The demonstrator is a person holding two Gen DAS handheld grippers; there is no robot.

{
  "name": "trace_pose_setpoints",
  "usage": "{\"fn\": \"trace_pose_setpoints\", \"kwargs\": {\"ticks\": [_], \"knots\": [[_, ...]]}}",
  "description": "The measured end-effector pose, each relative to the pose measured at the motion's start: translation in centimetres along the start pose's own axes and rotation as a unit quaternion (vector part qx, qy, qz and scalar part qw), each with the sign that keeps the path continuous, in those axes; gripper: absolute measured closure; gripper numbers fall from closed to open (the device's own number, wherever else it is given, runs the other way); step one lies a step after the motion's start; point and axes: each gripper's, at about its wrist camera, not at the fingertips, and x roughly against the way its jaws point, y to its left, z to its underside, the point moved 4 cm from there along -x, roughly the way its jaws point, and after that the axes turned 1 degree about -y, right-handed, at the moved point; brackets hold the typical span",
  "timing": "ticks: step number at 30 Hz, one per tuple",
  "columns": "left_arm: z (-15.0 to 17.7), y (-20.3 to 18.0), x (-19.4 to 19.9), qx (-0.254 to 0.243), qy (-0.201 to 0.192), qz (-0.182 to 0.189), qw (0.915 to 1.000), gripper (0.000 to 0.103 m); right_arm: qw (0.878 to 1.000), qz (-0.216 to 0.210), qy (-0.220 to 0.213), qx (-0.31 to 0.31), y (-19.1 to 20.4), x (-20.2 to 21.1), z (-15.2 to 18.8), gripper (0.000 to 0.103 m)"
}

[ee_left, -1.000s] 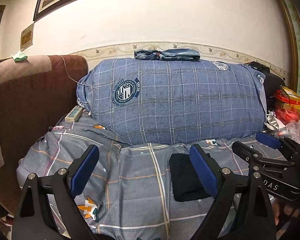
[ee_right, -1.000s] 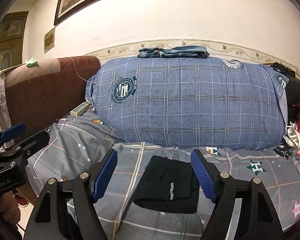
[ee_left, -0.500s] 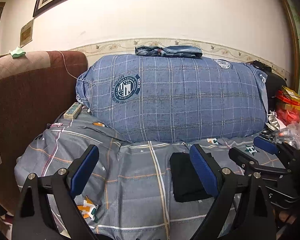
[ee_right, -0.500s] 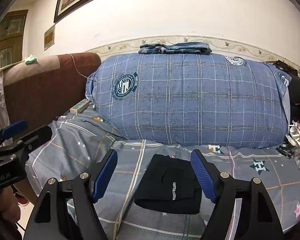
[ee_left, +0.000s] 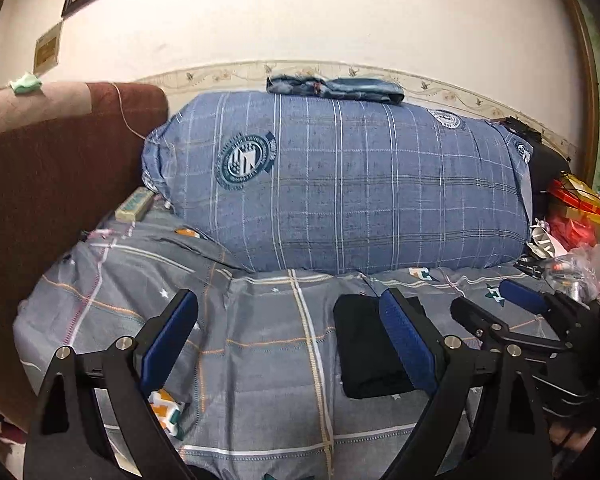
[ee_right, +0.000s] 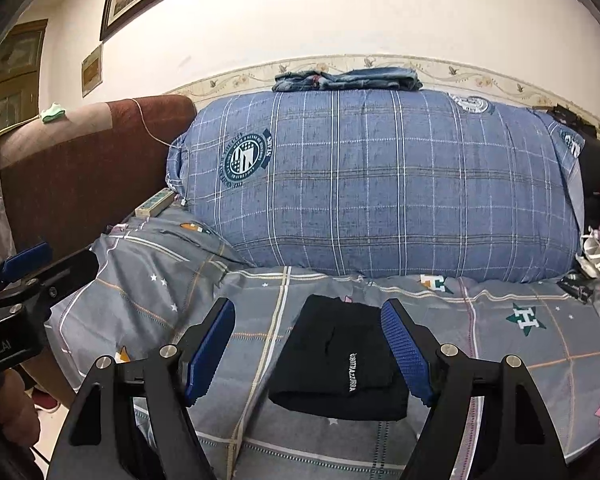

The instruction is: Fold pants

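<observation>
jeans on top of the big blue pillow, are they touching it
Touching. The right wrist view shows the folded jeans lying flat along the top of the pillow, no gap under them; the left wrist view agrees.

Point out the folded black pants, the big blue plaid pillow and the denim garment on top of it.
black pants [ee_right: 340, 364], right wrist view, middle of the folded bundle beside the white lettering.
blue plaid pillow [ee_right: 380, 184], right wrist view, centre of its front face.
denim garment [ee_left: 334, 89], left wrist view, middle of the folded pile.
</observation>
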Motion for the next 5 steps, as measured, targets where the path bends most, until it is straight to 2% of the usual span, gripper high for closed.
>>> {"fn": "trace_pose_setpoints", "kwargs": {"ticks": [2, 5], "knots": [[0.5, -0.1, -1.2, 0.005, 0.013, 0.014, 0.9998, 0.010, 1.000, 0.002, 0.003, -0.004, -0.4, -0.6, 0.3, 0.025], [1.2, -0.1, -3.2, 0.013, 0.034, 0.014, 0.9992, 0.010, 1.000, 0.020, 0.017, -0.013, -2.0, -2.1, 1.1, 0.025]]}}
